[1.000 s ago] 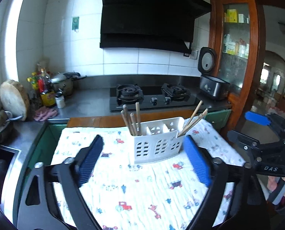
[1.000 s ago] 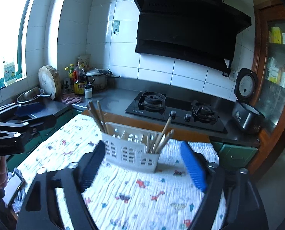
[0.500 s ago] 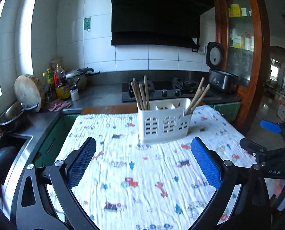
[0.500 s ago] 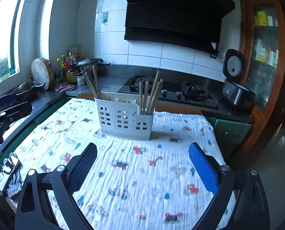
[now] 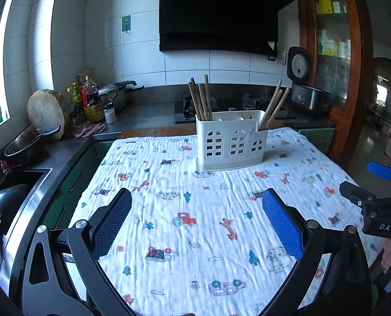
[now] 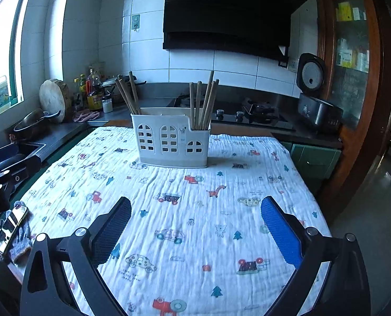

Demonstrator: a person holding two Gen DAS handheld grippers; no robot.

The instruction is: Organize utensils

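Both withdrawn from utensil caddy (image 5: 231,142); left gripper (image 5: 196,223) and right gripper (image 6: 195,222) spread wide, empty; chopsticks (image 6: 203,105) sorted, task apparently complete.

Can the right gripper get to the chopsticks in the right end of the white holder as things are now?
Probably yes. The right gripper is open and empty, and only bare patterned cloth lies between it and the white holder. The chopsticks stand tall above the rim.

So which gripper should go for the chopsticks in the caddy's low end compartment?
Right, probably. The right gripper, open and empty, faces those chopsticks almost head-on; for the left gripper they lean off to the side.
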